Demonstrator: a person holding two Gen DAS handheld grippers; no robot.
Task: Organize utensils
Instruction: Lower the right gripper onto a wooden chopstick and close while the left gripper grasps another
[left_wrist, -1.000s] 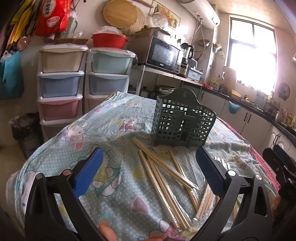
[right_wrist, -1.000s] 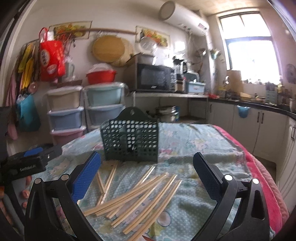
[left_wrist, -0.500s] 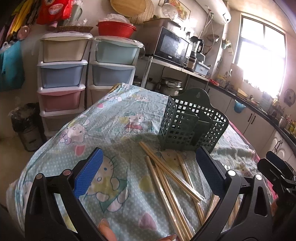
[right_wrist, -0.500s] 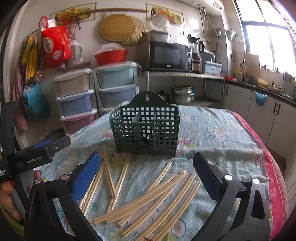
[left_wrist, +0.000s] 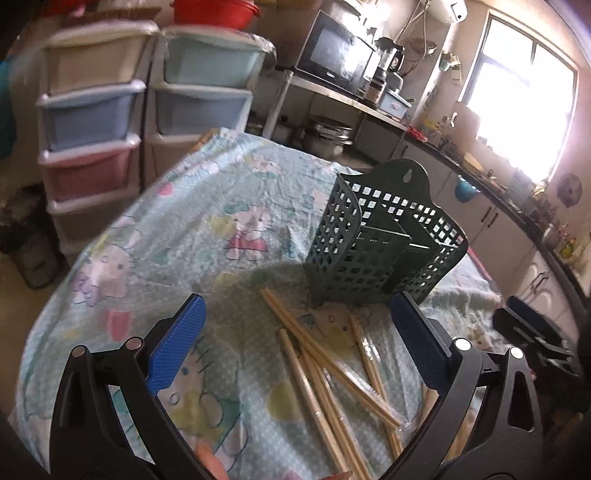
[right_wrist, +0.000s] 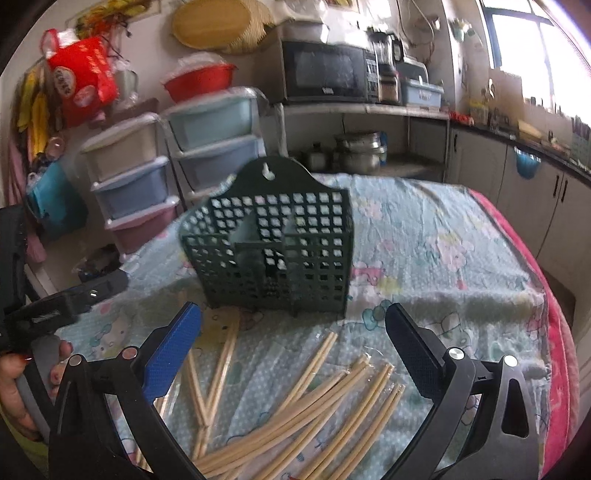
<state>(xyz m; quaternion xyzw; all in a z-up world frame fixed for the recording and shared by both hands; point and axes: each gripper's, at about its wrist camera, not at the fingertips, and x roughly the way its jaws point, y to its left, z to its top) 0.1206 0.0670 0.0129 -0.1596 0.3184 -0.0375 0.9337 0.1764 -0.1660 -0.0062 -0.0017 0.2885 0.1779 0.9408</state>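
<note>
on the left wrist view, your left gripper (left_wrist: 297, 339) hangs spread and empty above the chopsticks (left_wrist: 325, 373), just before the basket (left_wrist: 384, 254). on the right wrist view, your right gripper (right_wrist: 295, 343) gapes empty too. nothing's picked yet; i'd judge you should drop onto one chopstick next.

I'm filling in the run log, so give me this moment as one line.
stage: approach | left gripper: open, empty | right gripper: open, empty | chopsticks: loose on tablecloth | green basket: upright, looks empty
</note>
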